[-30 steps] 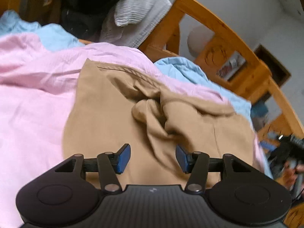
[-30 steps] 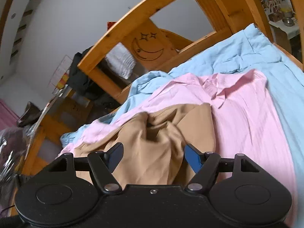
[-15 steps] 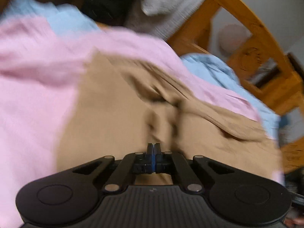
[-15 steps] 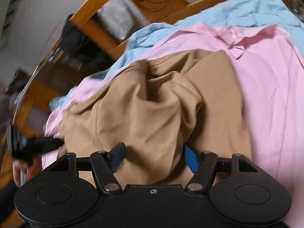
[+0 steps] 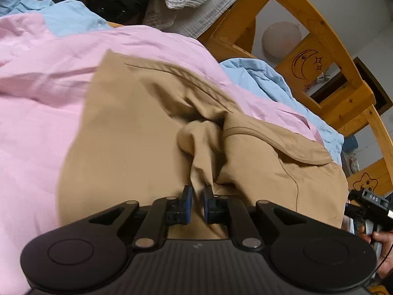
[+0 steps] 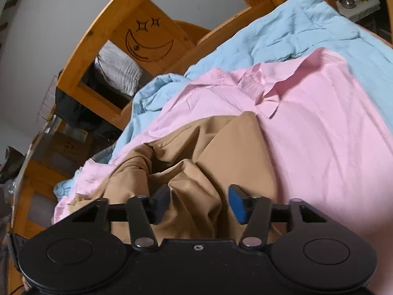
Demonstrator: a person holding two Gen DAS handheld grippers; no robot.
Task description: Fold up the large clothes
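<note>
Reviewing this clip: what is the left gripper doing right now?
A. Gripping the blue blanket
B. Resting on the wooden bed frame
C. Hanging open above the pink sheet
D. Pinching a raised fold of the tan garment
D: in the left wrist view the left gripper has its blue pads nearly together with a bunched ridge of the tan garment caught between them.

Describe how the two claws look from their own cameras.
Both look alike: the left claw and right claw have matte black bodies with round side discs, silver pivot pins, black linkage arms and blue finger pads. The left body is ribbed.
</note>
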